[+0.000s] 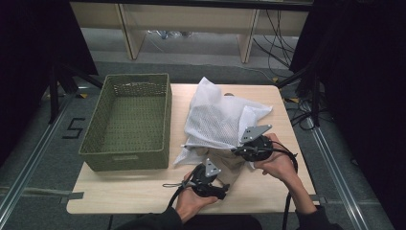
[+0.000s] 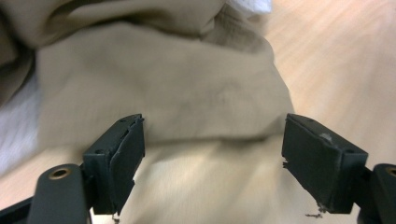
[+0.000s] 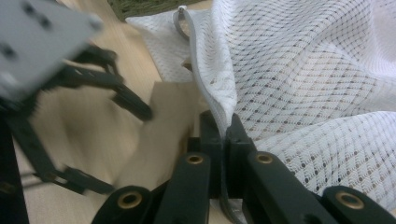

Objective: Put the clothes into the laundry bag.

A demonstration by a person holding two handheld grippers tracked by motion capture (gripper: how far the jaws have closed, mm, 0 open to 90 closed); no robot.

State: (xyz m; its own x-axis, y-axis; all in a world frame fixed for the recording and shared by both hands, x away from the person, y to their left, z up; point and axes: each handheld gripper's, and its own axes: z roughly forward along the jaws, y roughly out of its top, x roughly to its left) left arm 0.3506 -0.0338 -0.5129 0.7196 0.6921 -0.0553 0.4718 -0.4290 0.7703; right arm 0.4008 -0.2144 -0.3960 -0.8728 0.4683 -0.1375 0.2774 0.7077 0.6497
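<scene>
Wooden table (image 1: 119,191) | right hand-held gripper (image 3: 225,133) pinching mesh bag (image 3: 303,93) edge | left hand-held gripper (image 2: 212,154) spread before beige cloth (image 2: 163,93)

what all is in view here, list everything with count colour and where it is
basket: one, olive green woven, left half of the table
mesh bag: one, white, table centre-right
cloth: one, beige, sticking out of the bag's near edge
table: one, light wood
left gripper: one, black, open, facing the cloth
right gripper: one, black, shut on the mesh bag's zipper edge
hands: two, near table edge, each holding a gripper
</scene>
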